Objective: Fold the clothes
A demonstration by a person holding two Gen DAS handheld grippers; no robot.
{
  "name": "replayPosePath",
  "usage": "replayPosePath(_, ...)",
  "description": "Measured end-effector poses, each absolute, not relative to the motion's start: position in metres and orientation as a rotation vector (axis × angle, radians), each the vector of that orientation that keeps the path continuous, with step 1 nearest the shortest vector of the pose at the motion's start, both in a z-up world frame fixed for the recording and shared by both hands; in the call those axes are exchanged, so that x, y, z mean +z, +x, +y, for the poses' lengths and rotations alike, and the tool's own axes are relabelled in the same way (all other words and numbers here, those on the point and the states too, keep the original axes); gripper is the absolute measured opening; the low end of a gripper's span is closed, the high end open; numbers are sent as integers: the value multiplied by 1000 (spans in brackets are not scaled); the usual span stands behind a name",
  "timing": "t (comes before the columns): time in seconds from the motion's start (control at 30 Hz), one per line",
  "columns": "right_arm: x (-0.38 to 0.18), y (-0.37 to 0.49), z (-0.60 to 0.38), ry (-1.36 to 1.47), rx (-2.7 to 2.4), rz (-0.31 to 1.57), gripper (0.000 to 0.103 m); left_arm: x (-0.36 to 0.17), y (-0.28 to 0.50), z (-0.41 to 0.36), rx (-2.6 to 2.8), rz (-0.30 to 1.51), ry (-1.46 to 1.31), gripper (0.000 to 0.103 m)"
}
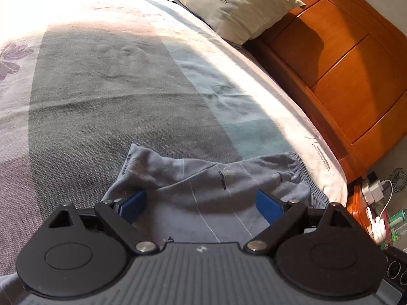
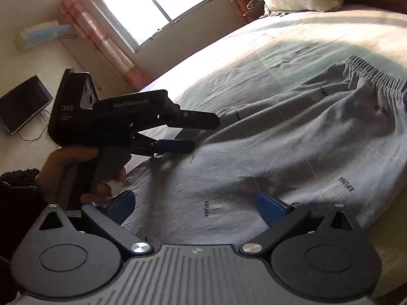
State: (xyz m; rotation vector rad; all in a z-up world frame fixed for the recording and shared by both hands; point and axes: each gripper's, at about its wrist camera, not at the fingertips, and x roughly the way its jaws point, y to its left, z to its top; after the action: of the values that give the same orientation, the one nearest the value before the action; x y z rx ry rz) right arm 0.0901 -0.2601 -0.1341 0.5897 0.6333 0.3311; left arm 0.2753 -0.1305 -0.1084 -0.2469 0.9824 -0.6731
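The grey trousers [image 2: 292, 152], printed with small lettering and thin pale lines, lie rumpled on the bedspread [image 1: 114, 89], elastic waistband toward the pillow [image 1: 229, 7]. The left gripper [image 1: 201, 203] hangs low over one end of them, its blue fingers [image 1: 133, 206] spread wide, the left one touching a raised fold; nothing is pinched. The right gripper [image 2: 195, 207] is likewise released, wide apart above the cloth. Ahead of it, a hand [image 2: 76, 167] holds the left tool's grip. Beyond the bed stands a wooden headboard [image 1: 343, 63].
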Motion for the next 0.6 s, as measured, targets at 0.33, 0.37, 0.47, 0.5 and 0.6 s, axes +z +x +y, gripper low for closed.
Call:
replayPosePath(0.33, -132, 93, -258, 572, 340, 640, 103, -102, 296, -193, -845, 1070, -230, 94)
replayPosePath(0.37, -132, 92, -260, 583, 345, 638, 103, -108, 300, -199, -816, 1068, -200, 94)
replayPosePath(0.47, -134, 92, -265, 611, 358, 630, 103, -108, 311, -199, -751, 1067, -257, 93)
replayPosePath(0.5, -134, 91, -265, 610, 360, 630, 103, -107, 315, -199, -730, 1067, -277, 93)
replayPosePath(0.6, -134, 91, -265, 612, 365, 630, 103, -107, 308, -208, -763, 1081, -243, 93)
